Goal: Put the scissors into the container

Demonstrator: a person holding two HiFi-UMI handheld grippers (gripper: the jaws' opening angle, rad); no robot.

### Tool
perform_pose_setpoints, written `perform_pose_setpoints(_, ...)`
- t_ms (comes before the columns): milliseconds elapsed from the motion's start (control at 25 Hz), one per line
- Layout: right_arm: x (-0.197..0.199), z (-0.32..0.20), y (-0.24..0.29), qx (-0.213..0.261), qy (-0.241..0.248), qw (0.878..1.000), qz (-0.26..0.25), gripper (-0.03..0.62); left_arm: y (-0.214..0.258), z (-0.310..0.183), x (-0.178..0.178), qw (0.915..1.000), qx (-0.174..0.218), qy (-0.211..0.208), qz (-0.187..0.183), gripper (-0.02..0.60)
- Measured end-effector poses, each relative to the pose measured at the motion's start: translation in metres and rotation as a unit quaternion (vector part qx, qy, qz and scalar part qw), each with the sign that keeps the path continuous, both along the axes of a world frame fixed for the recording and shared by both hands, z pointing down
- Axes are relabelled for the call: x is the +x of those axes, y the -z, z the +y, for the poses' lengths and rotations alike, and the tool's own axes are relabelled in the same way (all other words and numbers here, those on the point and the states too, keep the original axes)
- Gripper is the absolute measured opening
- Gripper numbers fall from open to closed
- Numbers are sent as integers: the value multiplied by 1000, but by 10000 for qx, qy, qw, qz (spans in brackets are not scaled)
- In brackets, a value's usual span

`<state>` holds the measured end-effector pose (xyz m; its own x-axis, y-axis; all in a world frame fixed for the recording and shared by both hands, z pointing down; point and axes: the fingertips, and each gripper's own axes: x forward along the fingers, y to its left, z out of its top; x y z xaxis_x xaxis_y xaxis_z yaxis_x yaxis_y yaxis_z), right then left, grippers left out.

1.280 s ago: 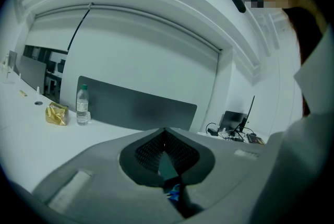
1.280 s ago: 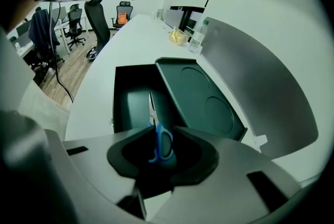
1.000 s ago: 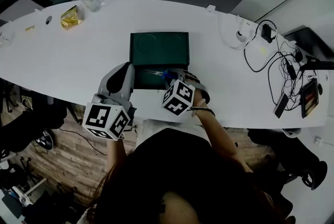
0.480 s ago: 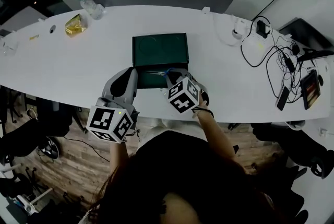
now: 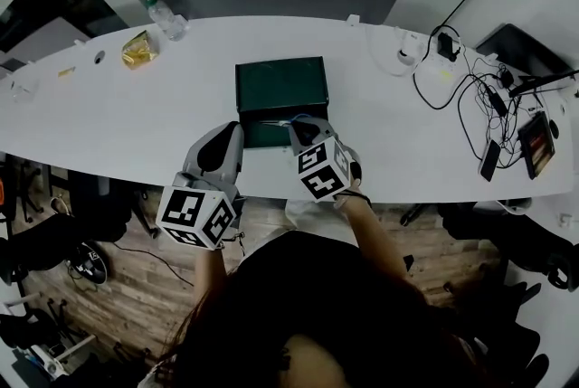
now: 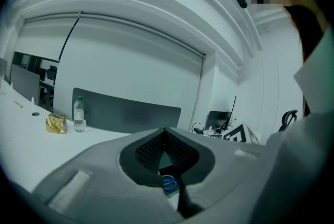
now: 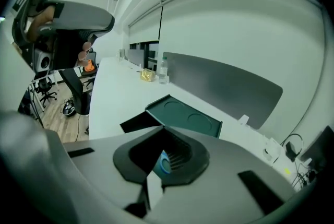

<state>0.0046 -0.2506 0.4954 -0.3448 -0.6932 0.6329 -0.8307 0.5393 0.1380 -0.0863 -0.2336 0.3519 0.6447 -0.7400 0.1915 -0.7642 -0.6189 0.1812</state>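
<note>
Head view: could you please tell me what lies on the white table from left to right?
Yellow packet → water bottle → green container → black charger

Right gripper has its jaws pinched together at the tips, clamped on the scissors (a bit of blue handle in the gap between the pads is all you can really see). Just past the tips sits the dark green container, open, with its lid flipped back flat on the white table; the lid has two round recesses. Way down the far end, a water bottle stands just beside a yellow packet. A grey panel runs along the table's back edge, and there are cables off to the right.
</note>
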Motion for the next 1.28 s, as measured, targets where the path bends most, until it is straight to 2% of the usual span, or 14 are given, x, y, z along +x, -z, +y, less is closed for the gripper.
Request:
perform_pose_setpoints(240,-7,20,32,558,-142,9981,-203,8,5,29,-7,10000,63,-57,36,9)
perform_pose_setpoints(440,-12,43,52,804,-286,9955,-405,8,9,53,-14,9998,127,-108,62,9)
perform_pose_setpoints(600,-15,65,75,1099,-472,9902,-717,8,14,73,-15,9996,198,-182,43,9)
perform_pose_setpoints(760,-15,85,97,1418,-569,9849,-815,8,17,92,-19,9994,254,-233,39,11)
perform_pose_setpoints(1280,-13,150,131,1901,-670,9741,-1023,8,25,151,-17,9985,416,-364,62,11)
